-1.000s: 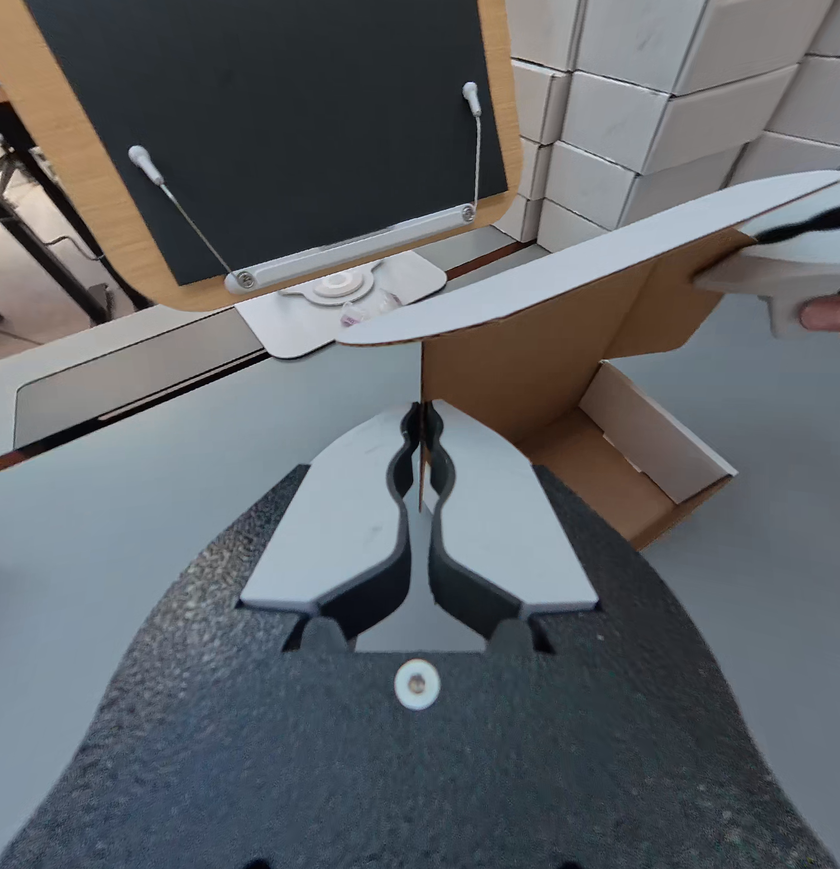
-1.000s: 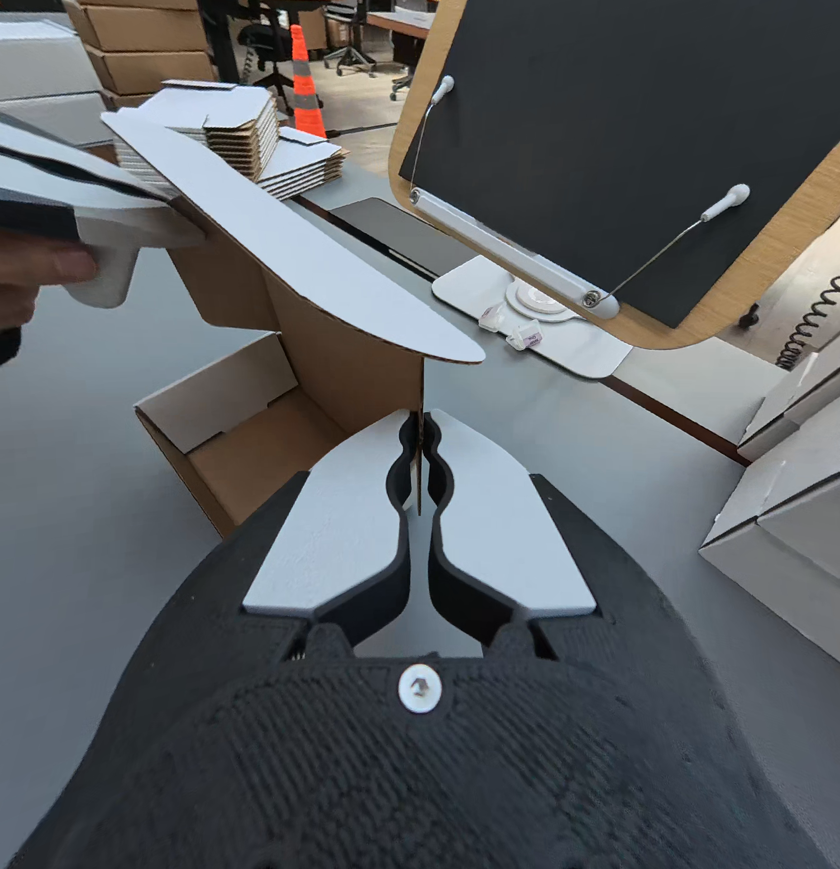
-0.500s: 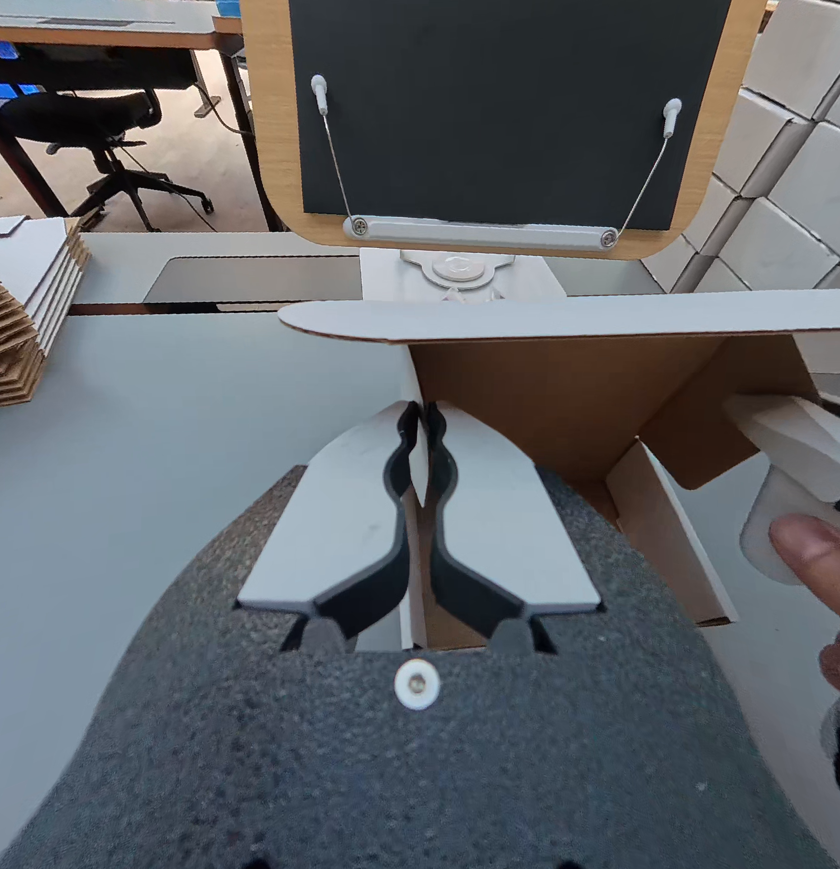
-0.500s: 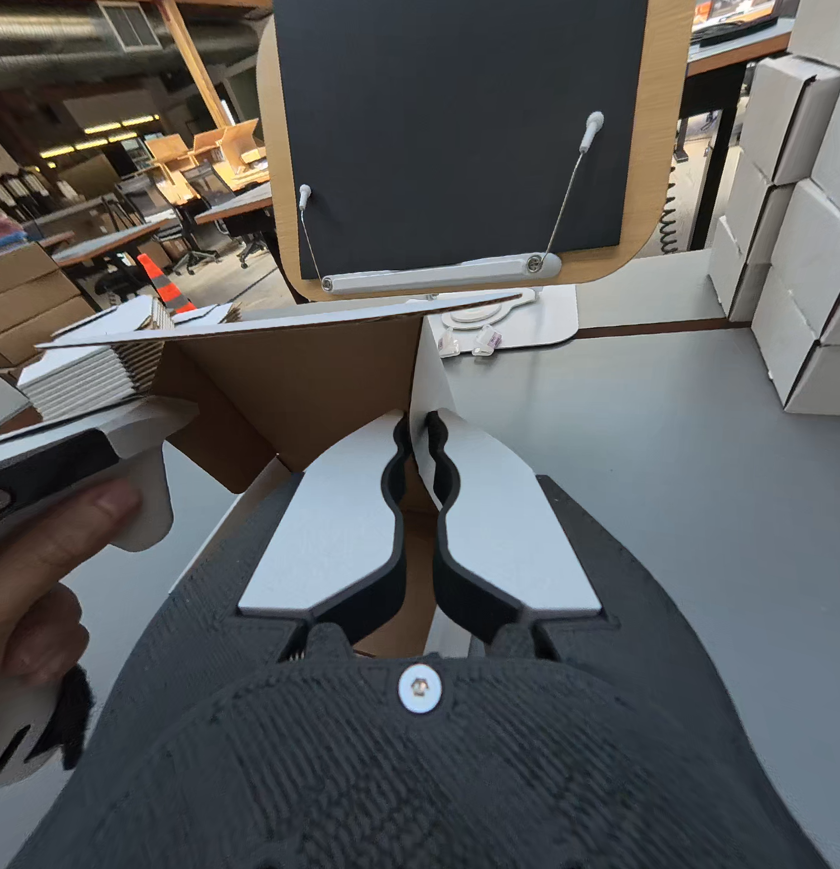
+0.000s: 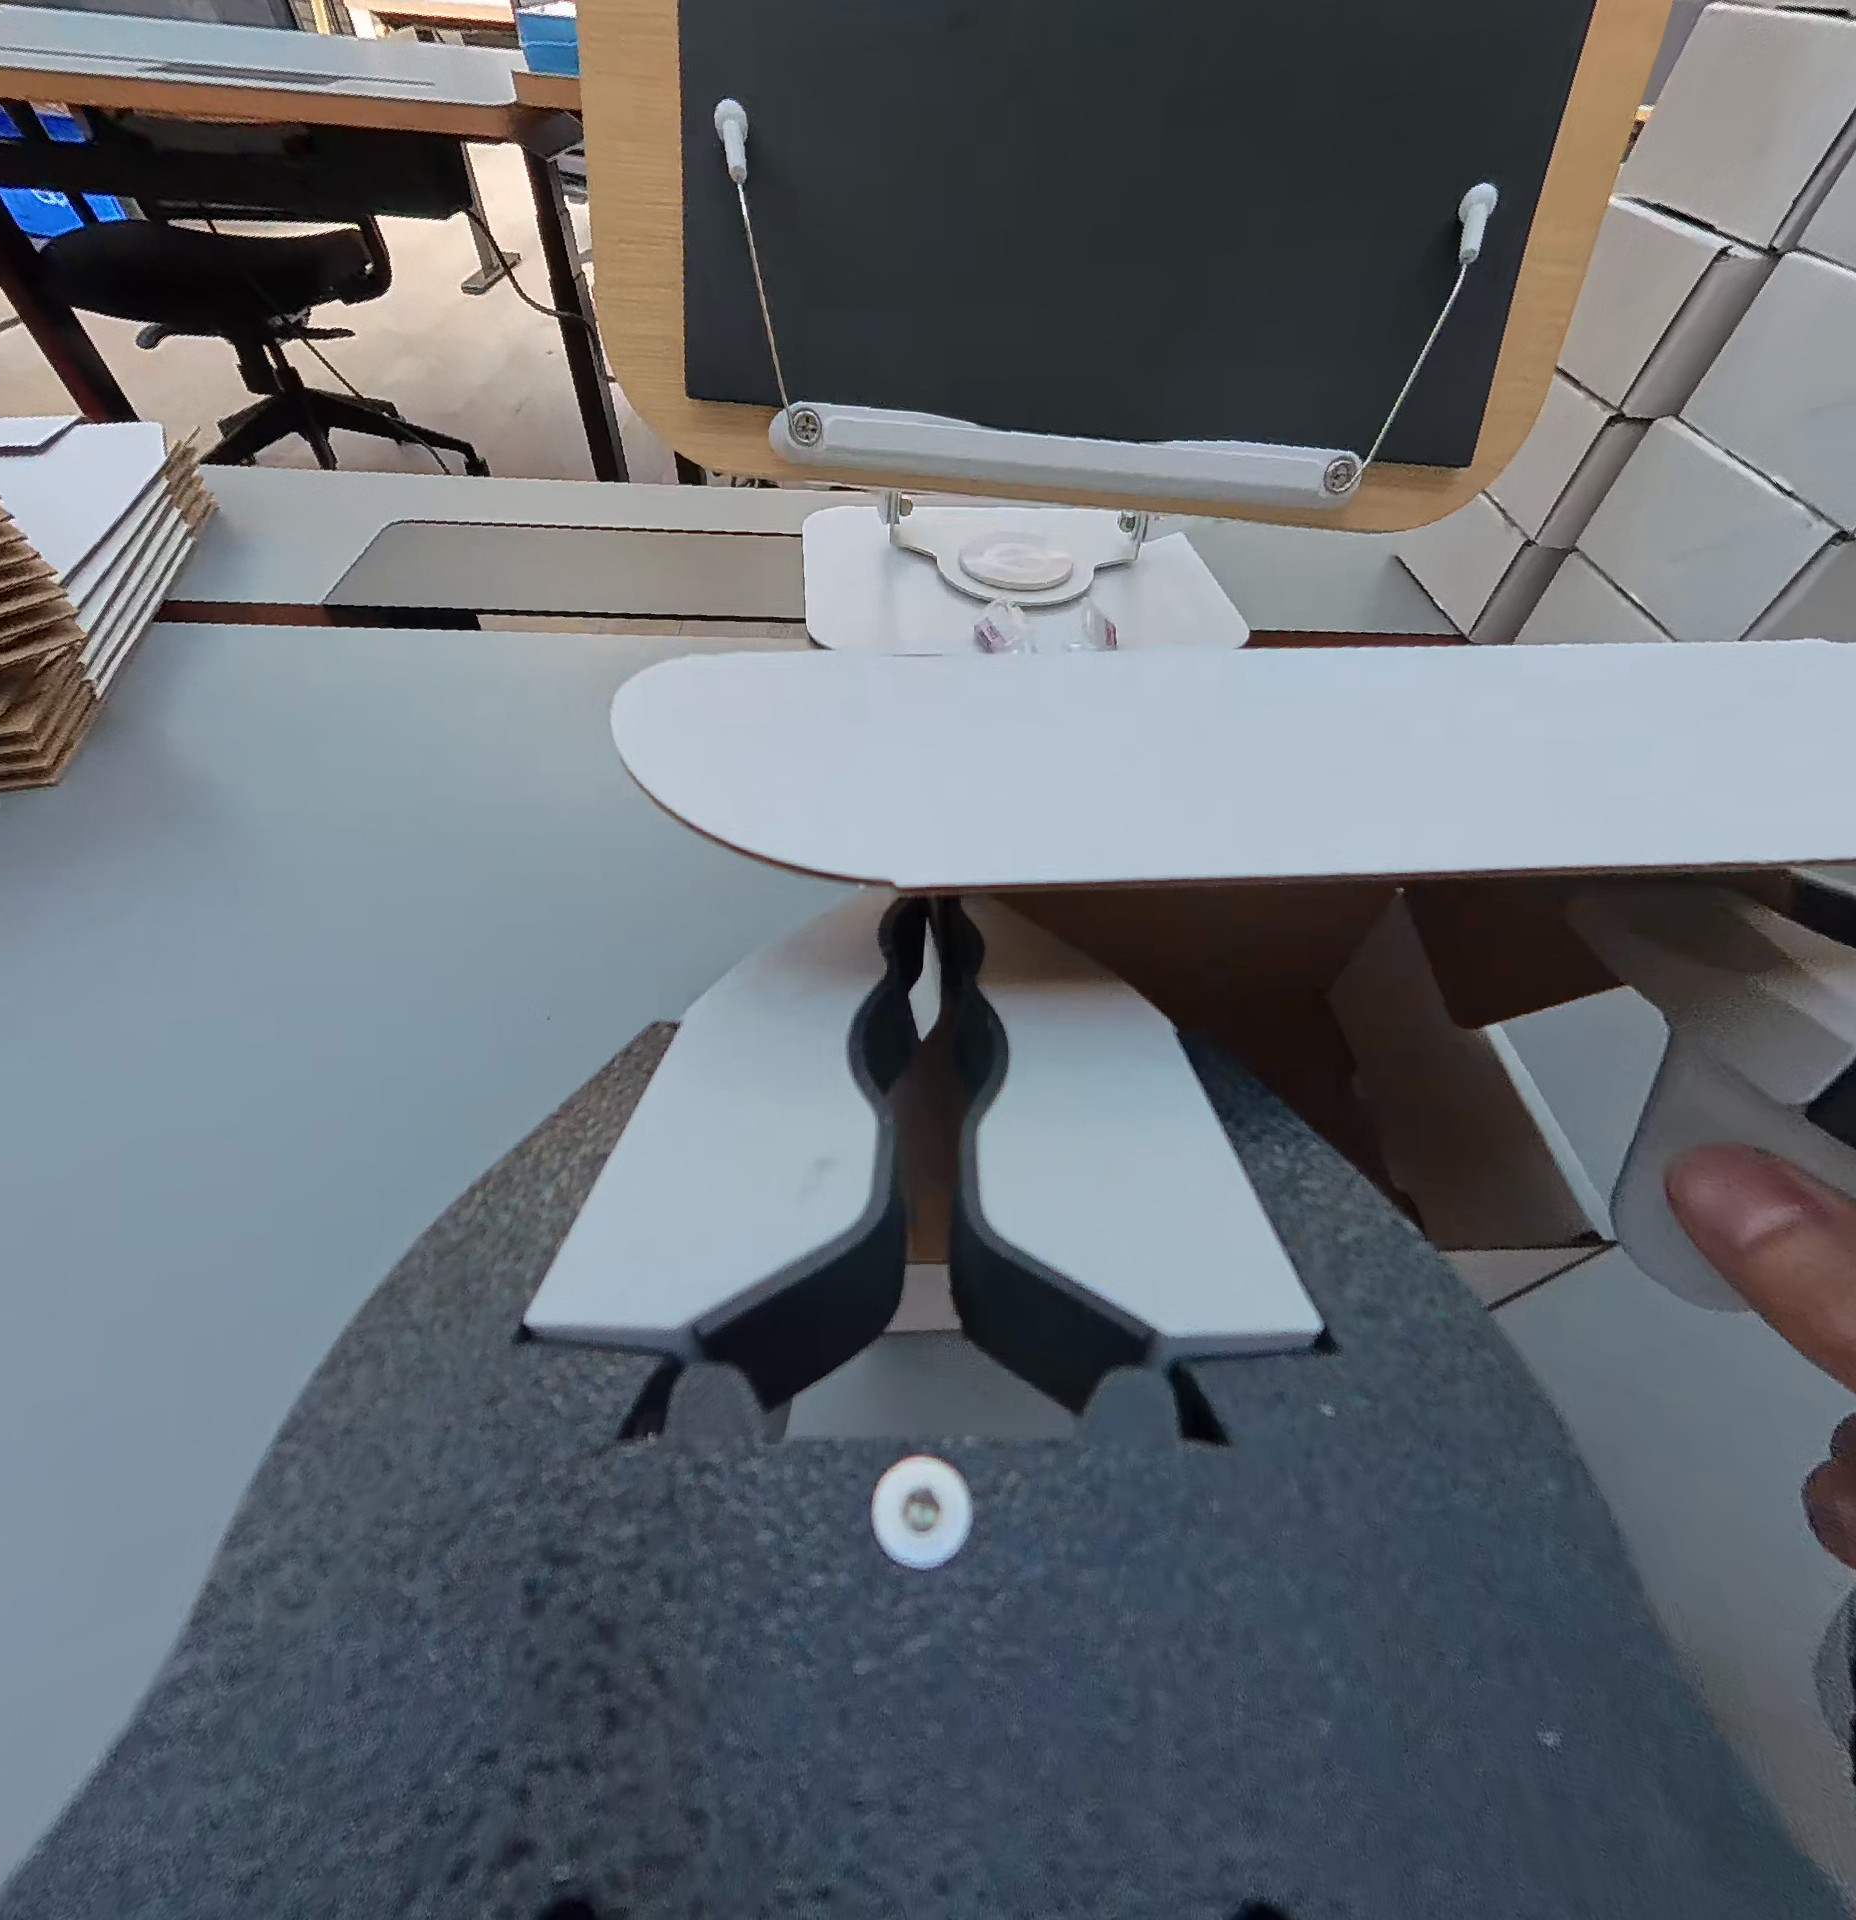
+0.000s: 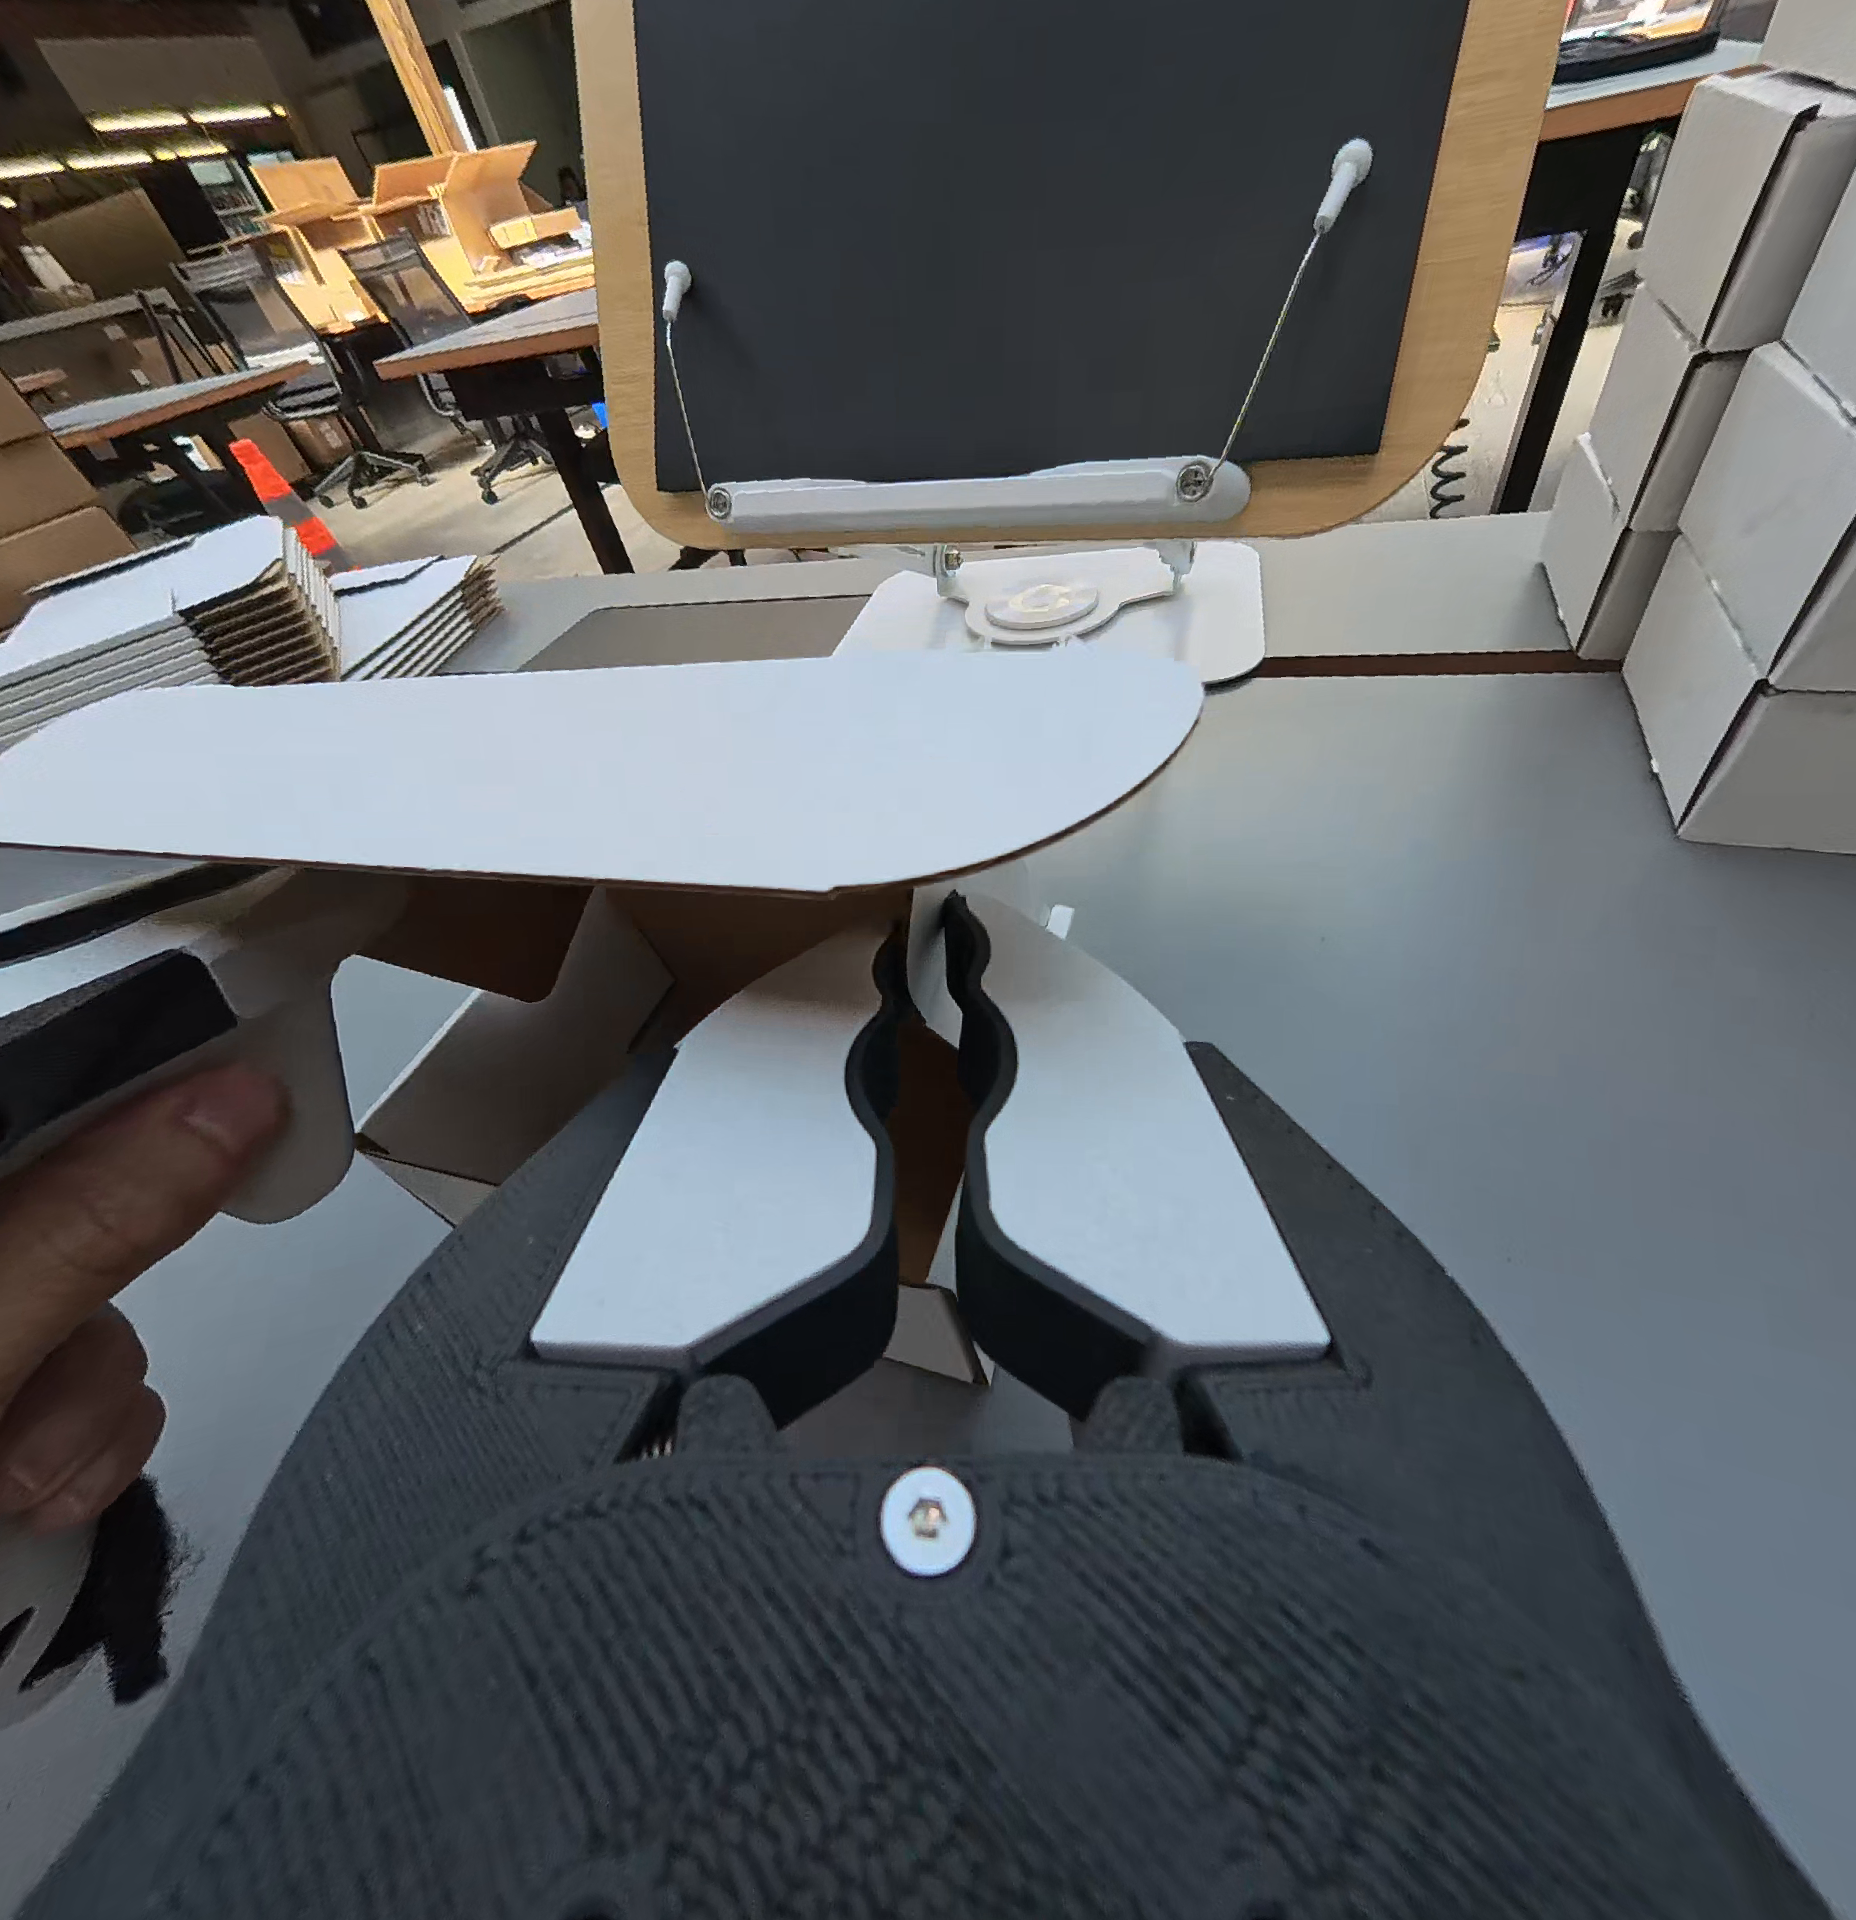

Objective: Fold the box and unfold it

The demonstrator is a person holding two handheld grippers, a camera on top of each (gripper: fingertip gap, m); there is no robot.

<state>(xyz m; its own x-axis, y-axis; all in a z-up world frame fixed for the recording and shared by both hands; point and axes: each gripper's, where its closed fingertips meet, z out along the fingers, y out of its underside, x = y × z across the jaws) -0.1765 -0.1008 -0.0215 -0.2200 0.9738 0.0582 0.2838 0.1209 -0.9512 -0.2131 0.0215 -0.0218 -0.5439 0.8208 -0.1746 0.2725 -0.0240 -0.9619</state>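
Note:
A cardboard box, white outside and brown inside, stands half-formed on the grey table (image 5: 280, 935). Its long white lid flap (image 5: 1267, 769) lies almost level across both views and shows in the right wrist view (image 6: 591, 769) too. My left gripper (image 5: 932, 925) is shut on the box's left side flap, pinched just under the lid edge. My right gripper (image 6: 929, 925) is shut on the box's right side flap (image 6: 929, 966). Each view shows the other gripper held in a hand (image 5: 1755, 1216) (image 6: 103, 1205). The box's inside is mostly hidden.
A dark board on a white stand (image 5: 1090, 260) rises behind the box. Folded white boxes (image 6: 1755, 520) are stacked at the right. Flat cardboard blanks (image 5: 41, 613) are piled at the left. Desks and office chairs stand beyond the table.
Both grippers swung round to face the board, keeping hold of the side flaps. The lid flap has come down from a steep tilt to nearly level, covering the box's opening.

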